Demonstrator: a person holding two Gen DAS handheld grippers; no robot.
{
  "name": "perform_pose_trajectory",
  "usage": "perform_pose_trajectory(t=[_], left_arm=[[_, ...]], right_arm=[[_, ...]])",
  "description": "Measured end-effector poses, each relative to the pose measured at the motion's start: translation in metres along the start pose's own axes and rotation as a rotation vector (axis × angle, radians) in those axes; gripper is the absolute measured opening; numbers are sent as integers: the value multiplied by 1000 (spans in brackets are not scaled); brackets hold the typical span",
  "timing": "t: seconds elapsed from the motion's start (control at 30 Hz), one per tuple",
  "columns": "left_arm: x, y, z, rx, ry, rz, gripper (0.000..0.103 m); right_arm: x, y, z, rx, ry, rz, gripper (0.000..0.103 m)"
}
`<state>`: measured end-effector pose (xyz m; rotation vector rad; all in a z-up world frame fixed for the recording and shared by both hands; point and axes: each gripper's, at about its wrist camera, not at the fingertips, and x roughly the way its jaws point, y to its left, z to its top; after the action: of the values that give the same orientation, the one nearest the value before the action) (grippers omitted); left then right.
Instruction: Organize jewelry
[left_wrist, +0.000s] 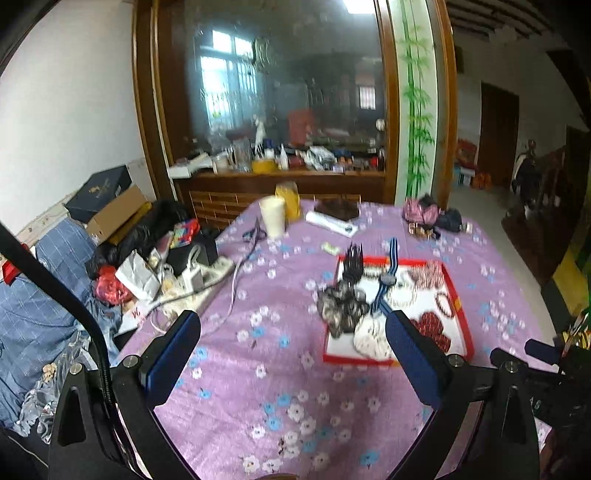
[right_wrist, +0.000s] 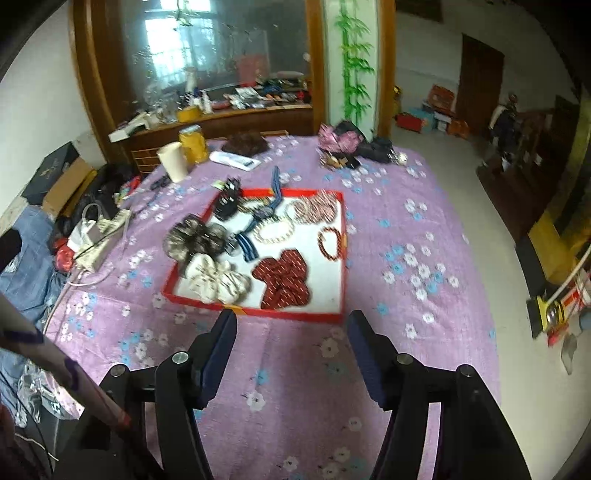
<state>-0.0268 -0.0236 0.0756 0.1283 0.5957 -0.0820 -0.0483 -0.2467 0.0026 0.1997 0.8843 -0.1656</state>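
Jewelry sits in red tray (right_wrist: 341, 258) mid-table: scrunchies (right_wrist: 282, 277) soft and light, pinch a fold; bead bracelets (right_wrist: 330, 243) slippery, grip across the ring. Left gripper (left_wrist: 291, 343) wide open, right gripper (right_wrist: 291, 332) open; both empty.

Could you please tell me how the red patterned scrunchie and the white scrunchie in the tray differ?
The red scrunchie is dark red with small light marks; the white scrunchie is cream with faint dark marks. In the right wrist view the red one lies near the middle of the tray's near edge, the white one at the near left corner. Both are ruffled fabric rings lying flat inside the red-rimmed tray, untouched by either claw.
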Motion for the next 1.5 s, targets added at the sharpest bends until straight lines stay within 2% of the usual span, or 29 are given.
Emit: perform_pose_trajectory(t=[0.2, 0.43, 0.87, 1.5], left_arm=[[25, -5, -11, 33, 91, -13, 100], [45, -6, -17, 52, 139, -35, 100], [84, -5, -27, 87, 237, -66, 100], [111, -4, -36, 102, 321, -110, 100]], right_arm=[[12, -4, -6, 28, 40, -37, 66], [21, 9, -9, -4, 54, -76, 66], [42, 19, -3, 13, 103, -123, 66], [56, 24, -4, 31, 146, -155, 68]])
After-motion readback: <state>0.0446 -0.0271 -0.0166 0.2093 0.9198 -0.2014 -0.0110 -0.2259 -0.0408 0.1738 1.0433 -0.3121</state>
